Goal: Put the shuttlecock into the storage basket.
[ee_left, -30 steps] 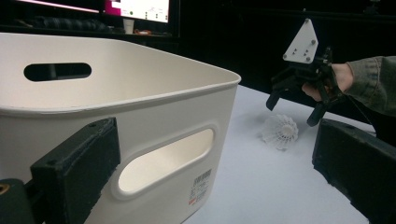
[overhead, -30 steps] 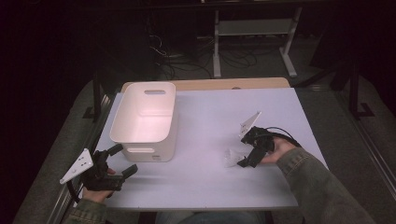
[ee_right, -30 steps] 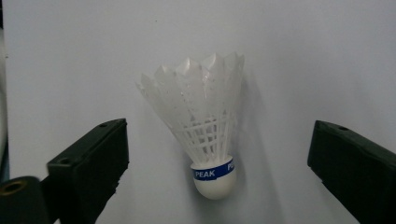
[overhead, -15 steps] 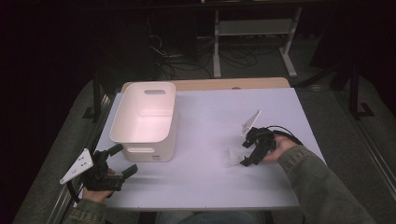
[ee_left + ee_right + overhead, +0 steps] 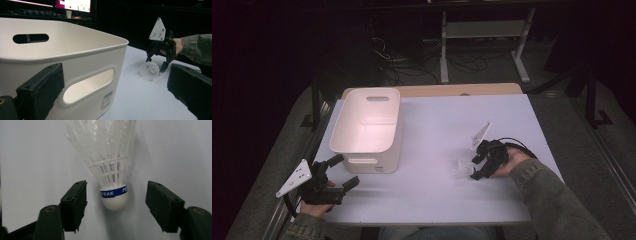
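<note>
right gripper (image 5: 116, 202): jaws just closing, gaps remain either side of shuttlecock (image 5: 110, 167) cork, skirt pointing away | left gripper (image 5: 339, 175): jaws wide, empty, just before white bin (image 5: 367, 125)

Your right gripper (image 5: 473, 167) has its jaws on either side of the shuttlecock (image 5: 113, 170), a gap left at each pad; they have just been closing. The table (image 5: 437, 125) between the shuttlecock and the white bin (image 5: 368, 131) is bare and gives you a free path across. The bin's near wall stands just ahead of your left gripper (image 5: 343, 171) and blocks forward travel there; pass to its right or over its rim.
</note>
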`<move>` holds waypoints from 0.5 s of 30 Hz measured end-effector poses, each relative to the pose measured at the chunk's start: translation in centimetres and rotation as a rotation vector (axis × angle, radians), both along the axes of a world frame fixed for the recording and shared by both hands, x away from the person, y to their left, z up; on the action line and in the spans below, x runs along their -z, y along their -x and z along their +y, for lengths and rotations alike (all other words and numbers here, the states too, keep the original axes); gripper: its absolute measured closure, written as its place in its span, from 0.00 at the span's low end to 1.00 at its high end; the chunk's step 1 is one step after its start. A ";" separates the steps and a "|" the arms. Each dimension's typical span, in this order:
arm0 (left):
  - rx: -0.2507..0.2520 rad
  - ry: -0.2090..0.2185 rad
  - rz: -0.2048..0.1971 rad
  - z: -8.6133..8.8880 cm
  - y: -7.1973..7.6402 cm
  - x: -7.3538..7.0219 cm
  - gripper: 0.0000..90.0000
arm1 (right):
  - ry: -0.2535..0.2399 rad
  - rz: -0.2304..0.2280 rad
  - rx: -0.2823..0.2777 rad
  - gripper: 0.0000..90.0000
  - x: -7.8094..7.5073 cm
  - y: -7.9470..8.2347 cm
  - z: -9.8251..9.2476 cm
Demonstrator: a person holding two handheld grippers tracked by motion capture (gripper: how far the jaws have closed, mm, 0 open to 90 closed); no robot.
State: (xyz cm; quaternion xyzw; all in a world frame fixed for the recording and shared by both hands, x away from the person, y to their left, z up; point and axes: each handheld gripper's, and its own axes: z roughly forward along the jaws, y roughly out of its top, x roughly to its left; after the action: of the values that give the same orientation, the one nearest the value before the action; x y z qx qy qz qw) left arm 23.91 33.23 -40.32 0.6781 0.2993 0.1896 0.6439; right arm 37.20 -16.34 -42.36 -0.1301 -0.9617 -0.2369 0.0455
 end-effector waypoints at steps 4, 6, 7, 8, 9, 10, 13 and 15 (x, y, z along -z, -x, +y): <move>0.001 -0.002 -0.004 0.0 0.0 0.0 0.01 | -0.010 0.003 -0.007 0.44 0.1 0.0 0.1; 0.000 -0.002 -0.004 0.0 0.0 0.0 0.01 | -0.007 0.007 -0.008 0.46 0.1 0.1 0.1; 0.000 -0.002 -0.003 0.0 0.0 0.0 0.01 | -0.006 0.002 -0.013 0.48 0.1 0.1 0.1; 0.000 -0.002 -0.004 0.0 0.0 0.0 0.01 | -0.006 0.000 -0.017 0.49 0.1 0.1 0.1; 0.001 -0.002 -0.006 0.1 0.0 0.0 0.01 | -0.003 -0.009 -0.016 0.50 0.1 0.2 0.1; 0.000 -0.003 -0.008 0.1 0.0 0.0 0.01 | -0.005 -0.014 -0.016 0.53 0.2 0.2 0.1; 0.000 -0.002 -0.006 0.0 0.0 0.0 0.01 | -0.014 -0.013 -0.021 0.63 0.2 0.3 -0.1; 0.000 -0.001 -0.003 0.0 0.0 0.0 0.01 | -0.011 -0.014 -0.015 0.69 0.2 0.3 -0.2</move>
State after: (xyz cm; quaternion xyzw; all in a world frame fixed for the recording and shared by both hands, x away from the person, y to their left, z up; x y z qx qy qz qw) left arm 23.92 33.26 -40.32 0.6780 0.2981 0.1907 0.6442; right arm 36.93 -16.58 -42.59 -0.1207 -0.9617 -0.2426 0.0412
